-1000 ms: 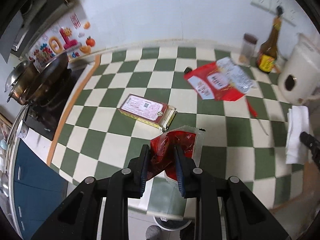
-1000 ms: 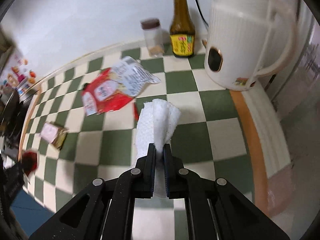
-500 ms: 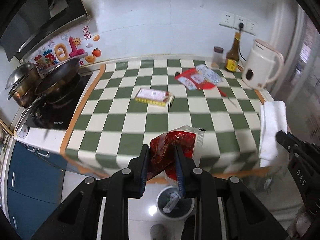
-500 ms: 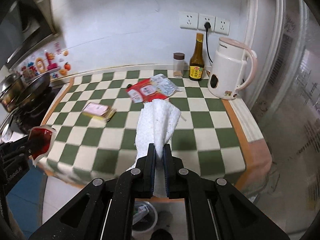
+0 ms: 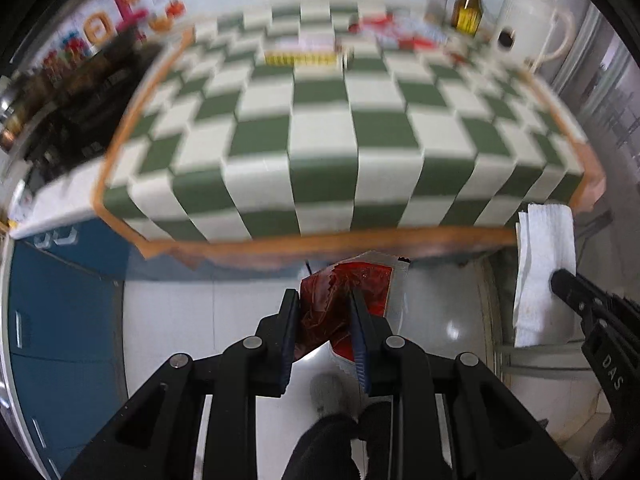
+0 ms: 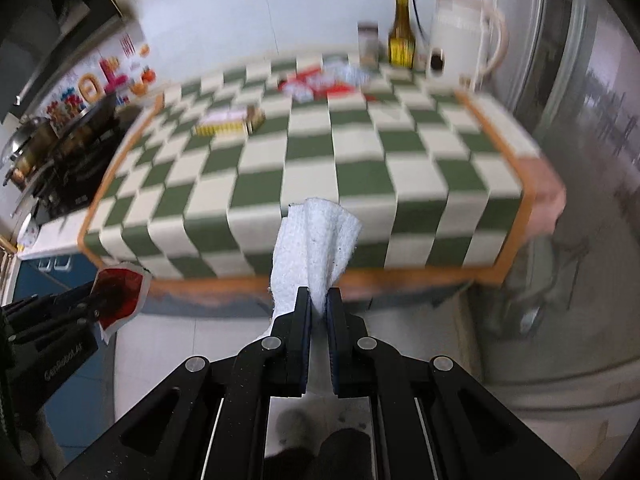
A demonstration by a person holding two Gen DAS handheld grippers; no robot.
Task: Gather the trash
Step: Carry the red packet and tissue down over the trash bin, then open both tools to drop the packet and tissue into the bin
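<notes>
My left gripper is shut on a crumpled red foil wrapper and holds it below the counter's front edge, over the floor. My right gripper is shut on a white paper towel, also in front of and below the counter. The towel shows in the left wrist view and the wrapper in the right wrist view. On the checkered counter, blurred, lie a flat box and a red and white packet.
At the counter's back right stand a white kettle, a brown sauce bottle and a small jar. A stove with pans is at the left. Blue cabinet doors are below left. White floor tiles lie under the grippers.
Both grippers have dropped from above the counter to below its front edge, still holding the wrapper and the towel. The bin seen on the floor before is no longer in view.
</notes>
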